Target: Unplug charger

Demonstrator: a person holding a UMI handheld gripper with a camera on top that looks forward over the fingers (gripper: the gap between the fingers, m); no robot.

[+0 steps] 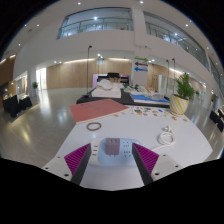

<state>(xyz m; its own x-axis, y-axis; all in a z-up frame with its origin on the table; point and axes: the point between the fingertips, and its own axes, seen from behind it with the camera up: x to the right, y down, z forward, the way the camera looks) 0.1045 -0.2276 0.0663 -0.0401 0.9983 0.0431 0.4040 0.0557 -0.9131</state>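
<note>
Gripper view: white table [150, 135], near edge. Small pale boxy charger block [113, 150] stands between the magenta-padded gripper [112, 158] fingers, gaps either side, jaws released, apparently lined up to clasp it. White round ring [94, 126] and small white cup [166, 137] lie beyond.

The white surface [190, 140] spreads out ahead, with a reddish-brown sheet [92, 110] lying flat on its far part. Nearer lies a small ring-shaped thing [94, 126], and well apart from it, off to the other side, a small white object [166, 136]. A pale blocky item [113, 150] rests on the near edge.
</note>
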